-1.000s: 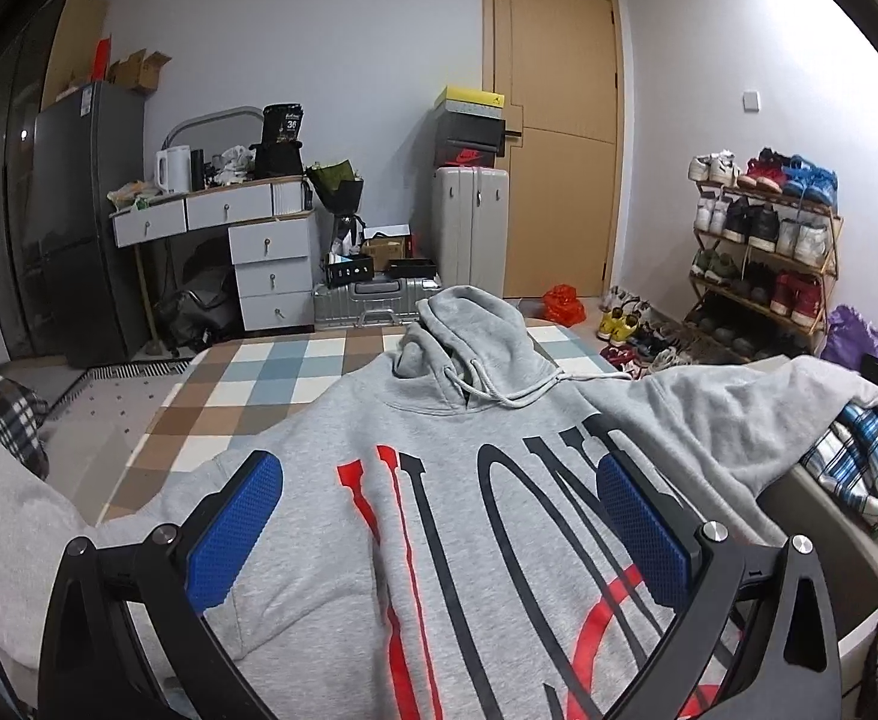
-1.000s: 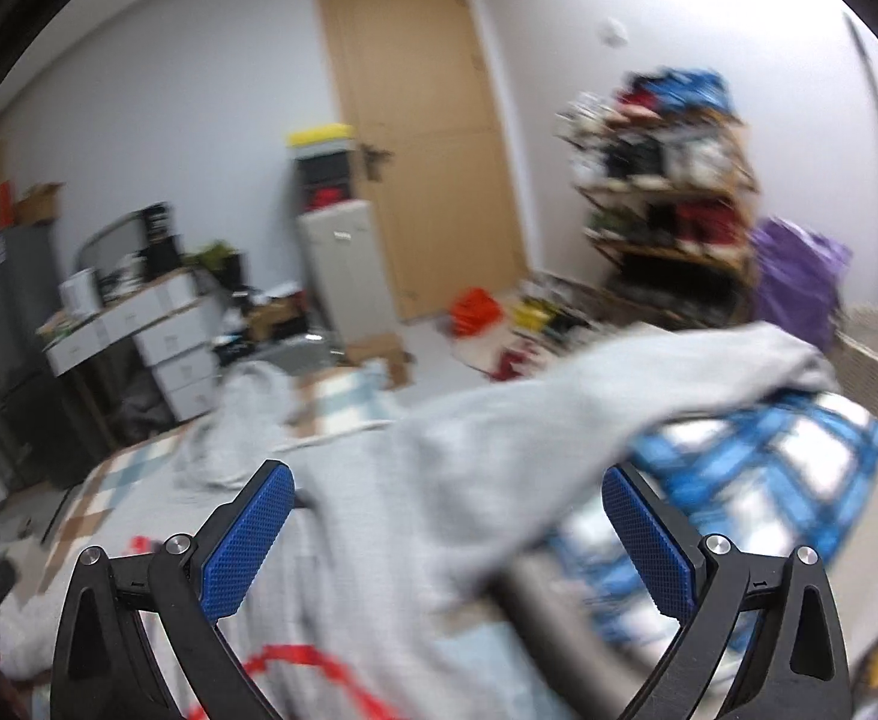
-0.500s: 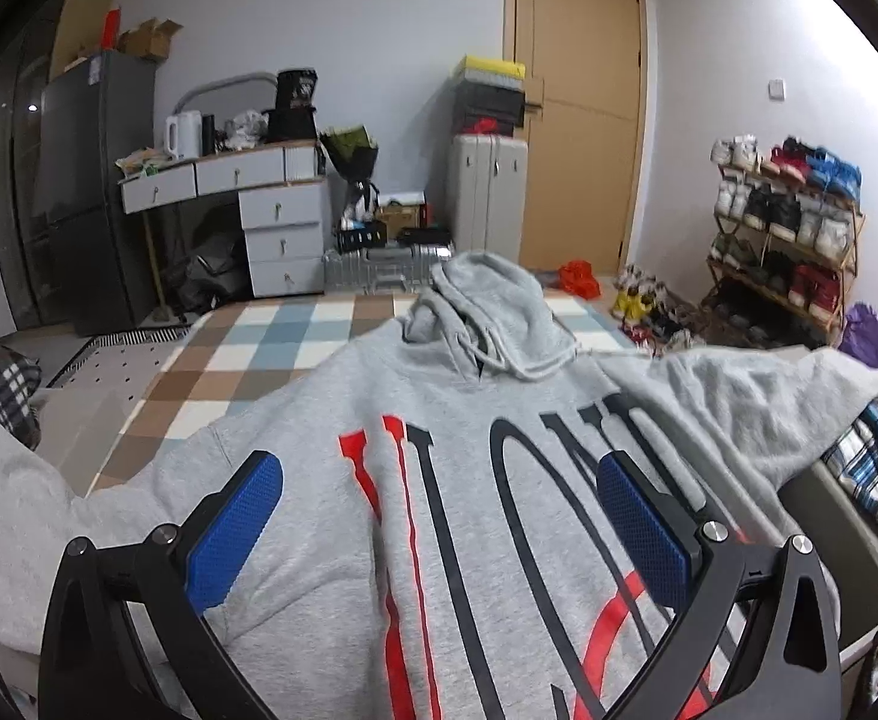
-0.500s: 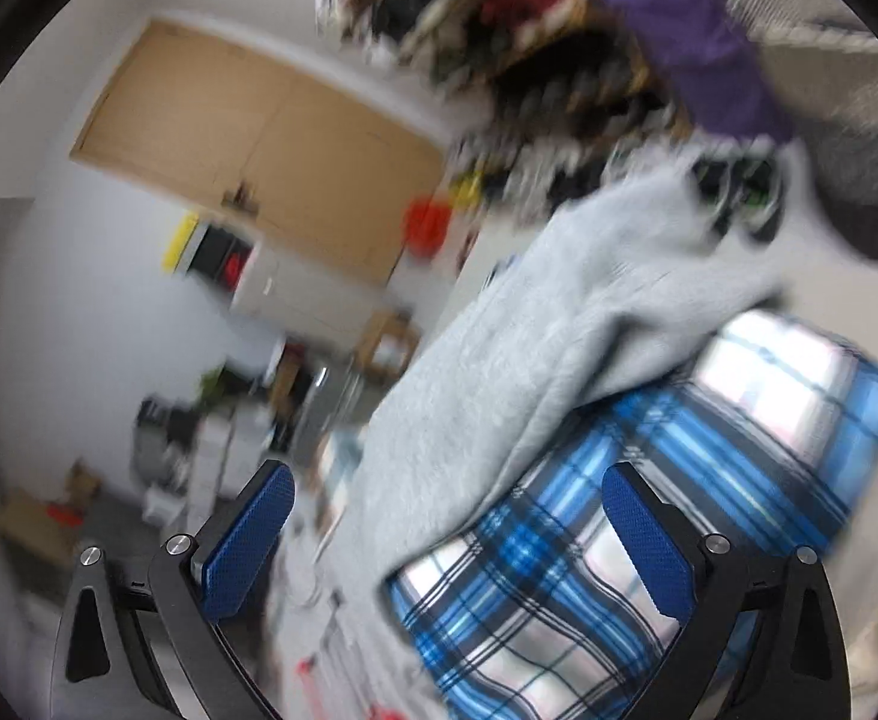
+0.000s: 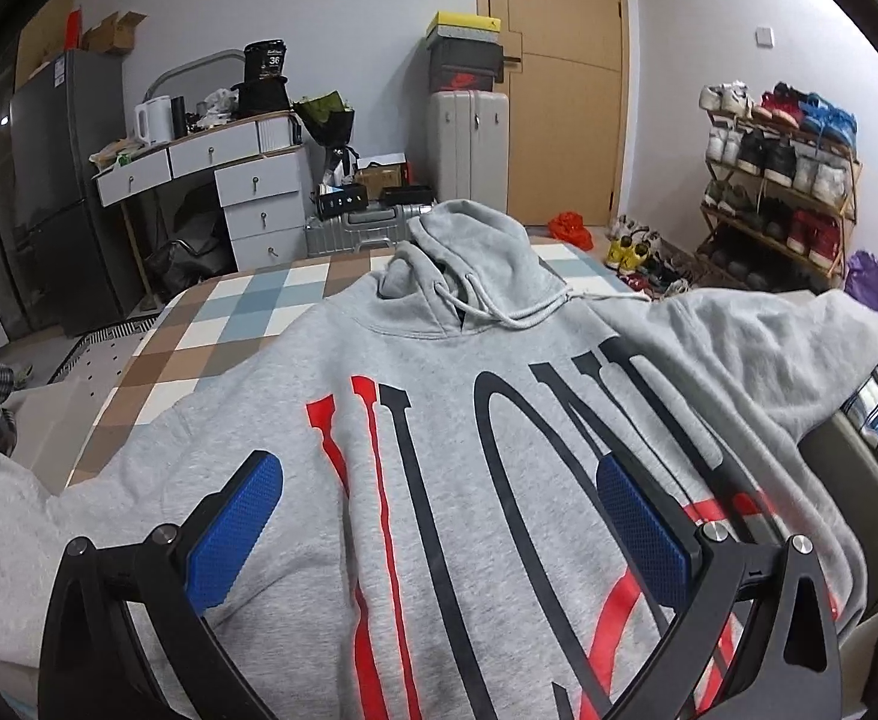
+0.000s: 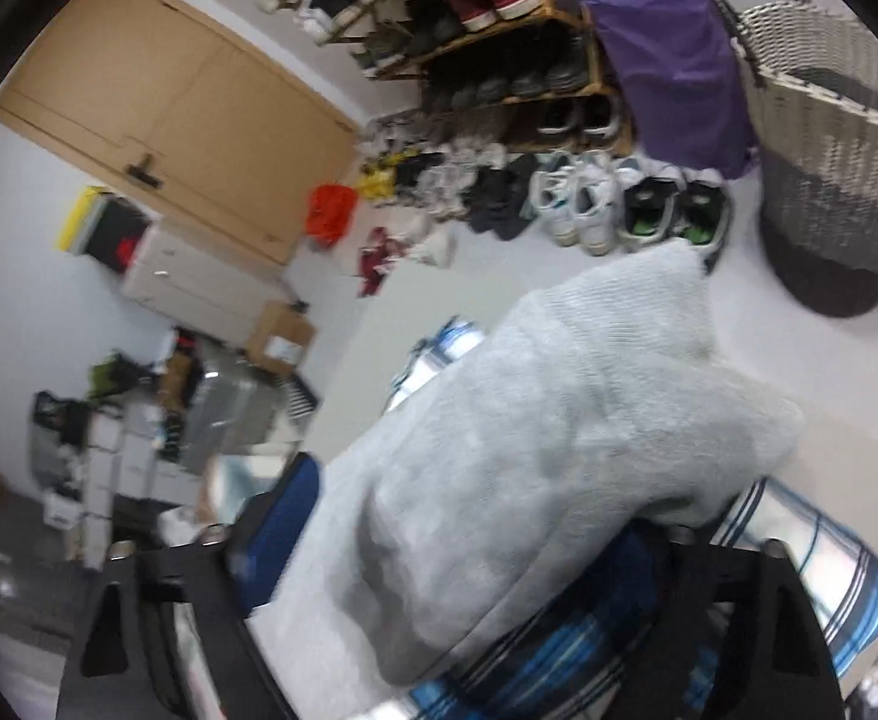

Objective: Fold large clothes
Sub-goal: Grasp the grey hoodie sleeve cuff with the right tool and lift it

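The grey hoodie (image 5: 439, 420) is lying chest-up on the checked bed (image 5: 210, 324), spreading beneath my left jaws (image 5: 439, 546), which are hovering wide with nothing gripped. My right jaws (image 6: 457, 540) are just closing around its sleeve (image 6: 559, 438), draped over a blue plaid garment (image 6: 799, 570); whether the pads are pressing, I cannot tell.

Shoe rack (image 5: 781, 180), wooden door (image 5: 565, 72), woven basket (image 6: 829, 168), fridge (image 5: 60, 192)

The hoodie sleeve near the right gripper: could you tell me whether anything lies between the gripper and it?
Nothing visible does. The grey sleeve already lies between the jaws of the right gripper, which have just been closing. It rests on a blue plaid cloth underneath.
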The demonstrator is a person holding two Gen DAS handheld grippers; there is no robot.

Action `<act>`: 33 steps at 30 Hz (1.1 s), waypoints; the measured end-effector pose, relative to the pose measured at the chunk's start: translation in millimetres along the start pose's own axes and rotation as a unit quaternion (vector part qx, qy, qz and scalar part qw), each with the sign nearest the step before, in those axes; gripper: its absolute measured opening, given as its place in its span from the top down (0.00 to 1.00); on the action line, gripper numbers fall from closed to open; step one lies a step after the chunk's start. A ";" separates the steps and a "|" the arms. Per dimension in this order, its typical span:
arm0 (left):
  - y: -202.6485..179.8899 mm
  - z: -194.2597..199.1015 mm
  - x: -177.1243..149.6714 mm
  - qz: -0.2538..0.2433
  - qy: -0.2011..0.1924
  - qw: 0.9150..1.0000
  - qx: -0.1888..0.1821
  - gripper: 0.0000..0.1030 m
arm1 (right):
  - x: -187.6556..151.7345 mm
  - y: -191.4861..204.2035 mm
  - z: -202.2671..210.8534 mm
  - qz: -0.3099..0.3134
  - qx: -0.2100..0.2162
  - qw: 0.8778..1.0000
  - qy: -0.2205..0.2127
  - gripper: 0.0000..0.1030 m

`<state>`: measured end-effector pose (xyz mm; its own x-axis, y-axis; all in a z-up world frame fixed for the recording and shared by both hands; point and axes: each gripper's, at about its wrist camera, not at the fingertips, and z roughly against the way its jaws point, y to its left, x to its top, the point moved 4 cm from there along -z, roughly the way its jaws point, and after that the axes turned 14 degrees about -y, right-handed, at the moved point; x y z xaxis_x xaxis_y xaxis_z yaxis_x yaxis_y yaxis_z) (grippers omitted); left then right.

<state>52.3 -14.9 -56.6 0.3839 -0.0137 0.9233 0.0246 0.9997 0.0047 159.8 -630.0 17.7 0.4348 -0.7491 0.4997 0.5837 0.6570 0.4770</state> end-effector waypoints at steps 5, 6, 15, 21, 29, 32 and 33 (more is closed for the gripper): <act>-0.2 -3.1 -1.0 -0.001 0.009 1.000 -0.001 0.01 | 7.8 -16.8 -10.1 -0.020 -0.065 0.997 -0.037 0.81; 0.4 -3.0 -0.7 0.001 0.010 1.000 -0.001 0.01 | 8.1 -17.4 -10.0 -0.020 -0.061 0.997 -0.042 0.84; 8.9 -1.0 2.1 0.007 0.008 1.000 0.002 0.01 | 16.2 68.7 44.2 0.117 0.049 0.976 -0.176 0.88; 19.8 5.1 7.4 0.017 -0.003 1.000 0.004 0.01 | -11.5 146.2 86.8 0.170 0.126 0.956 -0.205 0.90; 52.7 23.1 14.4 0.039 -0.025 0.999 0.010 0.01 | -77.8 260.3 131.5 0.227 0.221 0.927 -0.199 0.92; 68.7 29.8 15.7 0.052 -0.031 0.998 0.012 0.01 | -115.0 309.1 149.0 0.280 0.256 0.902 -0.205 0.92; 73.4 31.6 16.0 0.055 -0.033 0.998 0.014 0.01 | -126.6 321.2 151.8 0.295 0.263 0.896 -0.202 0.92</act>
<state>31.0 58.9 -29.3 0.3207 0.0968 0.9422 -0.0399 0.9953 -0.0887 188.1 -311.4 217.4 0.2153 -0.2358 0.9477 -0.1155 0.9575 0.2645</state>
